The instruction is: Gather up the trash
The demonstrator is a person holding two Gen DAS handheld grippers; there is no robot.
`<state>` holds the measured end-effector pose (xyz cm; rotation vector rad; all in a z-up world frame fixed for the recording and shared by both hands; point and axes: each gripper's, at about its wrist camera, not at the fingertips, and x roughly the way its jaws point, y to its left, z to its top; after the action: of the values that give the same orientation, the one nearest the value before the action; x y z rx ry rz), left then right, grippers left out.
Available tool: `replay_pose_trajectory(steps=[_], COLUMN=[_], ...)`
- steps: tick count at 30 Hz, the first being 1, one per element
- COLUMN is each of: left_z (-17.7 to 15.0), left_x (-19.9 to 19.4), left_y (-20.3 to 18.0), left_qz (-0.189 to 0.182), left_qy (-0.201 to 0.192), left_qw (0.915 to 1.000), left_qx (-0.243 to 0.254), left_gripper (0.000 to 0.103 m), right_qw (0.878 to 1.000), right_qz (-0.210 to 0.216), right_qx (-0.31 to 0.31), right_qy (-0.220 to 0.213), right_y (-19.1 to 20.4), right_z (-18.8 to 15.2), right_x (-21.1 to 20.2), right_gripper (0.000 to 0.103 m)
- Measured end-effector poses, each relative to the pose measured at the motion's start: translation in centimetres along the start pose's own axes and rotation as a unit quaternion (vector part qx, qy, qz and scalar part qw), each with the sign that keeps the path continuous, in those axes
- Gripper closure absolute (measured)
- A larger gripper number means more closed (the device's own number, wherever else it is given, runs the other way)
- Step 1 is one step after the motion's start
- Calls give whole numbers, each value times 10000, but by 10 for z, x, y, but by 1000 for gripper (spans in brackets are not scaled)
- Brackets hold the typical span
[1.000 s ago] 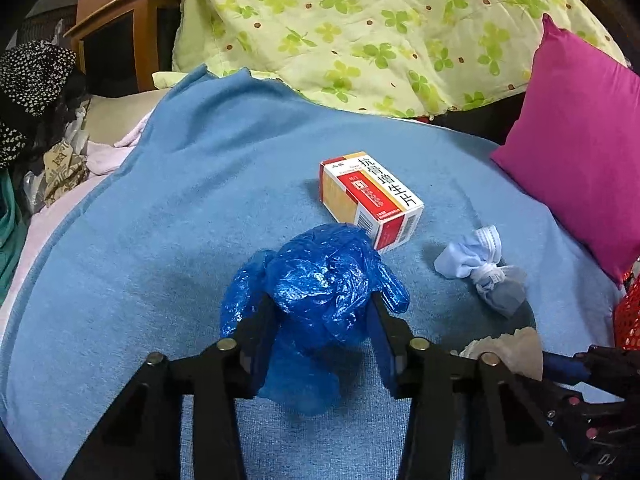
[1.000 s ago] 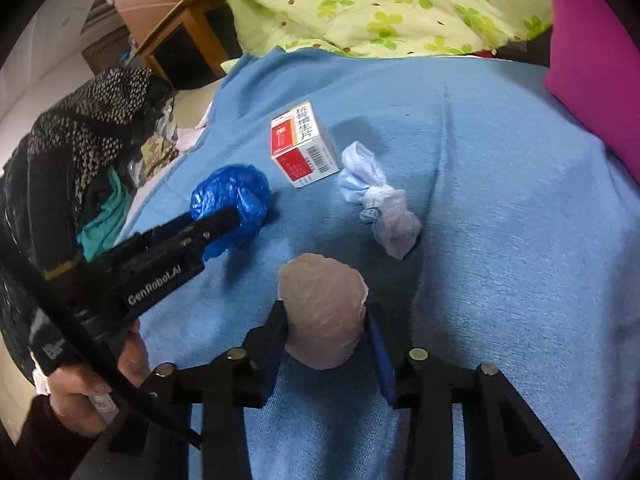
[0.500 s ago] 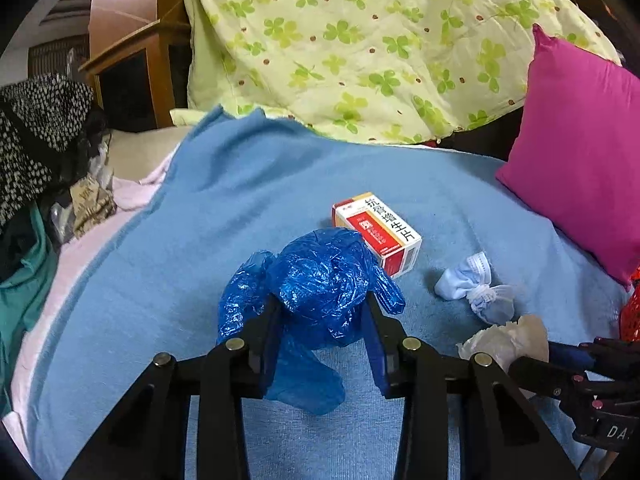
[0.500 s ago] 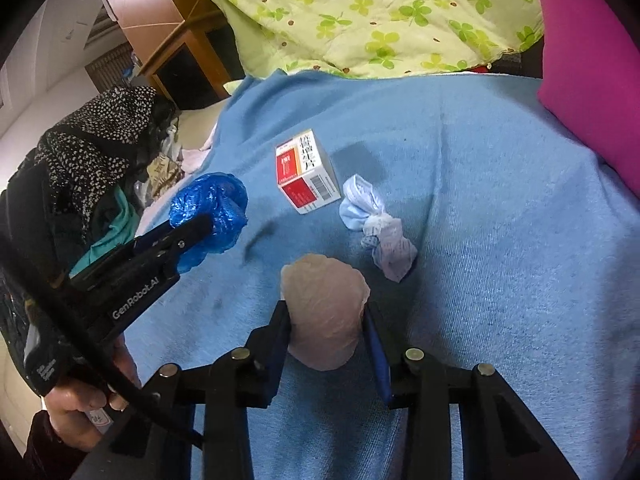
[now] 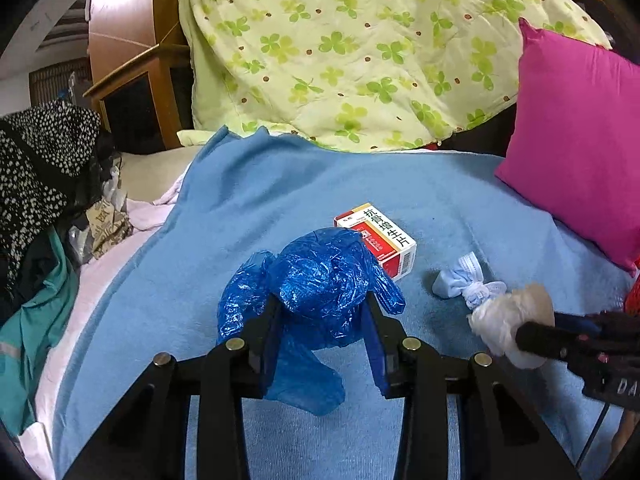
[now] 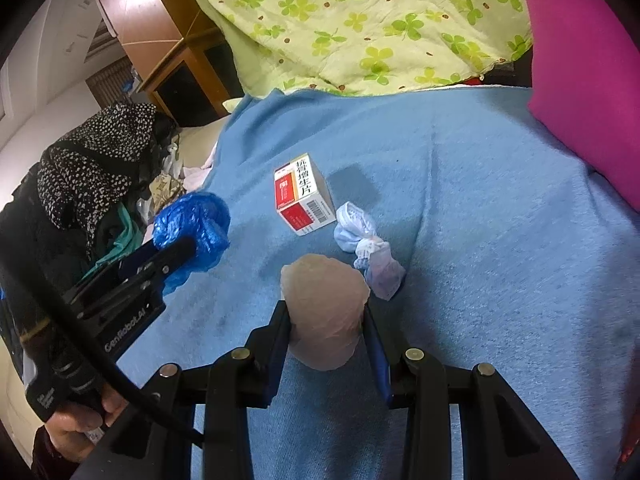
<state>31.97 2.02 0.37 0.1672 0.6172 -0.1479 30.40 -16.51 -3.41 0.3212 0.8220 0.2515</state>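
My left gripper (image 5: 322,320) is shut on a crumpled blue plastic bag (image 5: 320,284), held clear above the blue blanket (image 5: 260,208). In the right wrist view the same blue plastic bag (image 6: 192,224) shows at the left, in the left gripper's fingers (image 6: 176,250). My right gripper (image 6: 325,324) is shut on a pale crumpled wad (image 6: 324,312), also lifted off the blanket (image 6: 500,240); that pale wad (image 5: 508,320) appears at the right of the left wrist view. On the blanket lie a red and white medicine box (image 5: 380,240) (image 6: 302,200) and a knotted light blue mask (image 5: 468,284) (image 6: 366,248).
A magenta pillow (image 5: 580,140) leans at the right and a green clover quilt (image 5: 360,52) is piled at the back. Dark spotted clothing (image 5: 40,168) and other clothes heap at the left edge. A wooden cabinet (image 5: 136,80) stands behind. A hand (image 6: 76,428) grips the left tool.
Both grippers have risen with their loads, the left more than the right. The box and mask stay where they were on the blanket.
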Motion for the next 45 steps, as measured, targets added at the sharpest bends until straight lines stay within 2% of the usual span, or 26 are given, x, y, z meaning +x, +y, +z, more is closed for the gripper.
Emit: replay_pose_trajectory(steps=[12,20,45], left_z=[-9,-10,-13], left_x=[-23,-37,-43], left_y=[-17,-24,-52], left_qz=[-82,-138,-426], left_qy=[-9,-186,-239], left_qw=[9995,9987,9959], left_qx=[297,443,763], left_gripper=[63,63,63], right_qw=[9991,9986,9963], right_qz=[-39,-47,-157], right_qx=[275,356,540], right_qy=[-316,-396,-654], right_y=[-11,-15,-35], right_z=[11,14,20], right_x=[-13,-16,-32], right_gripper=[64,64,64])
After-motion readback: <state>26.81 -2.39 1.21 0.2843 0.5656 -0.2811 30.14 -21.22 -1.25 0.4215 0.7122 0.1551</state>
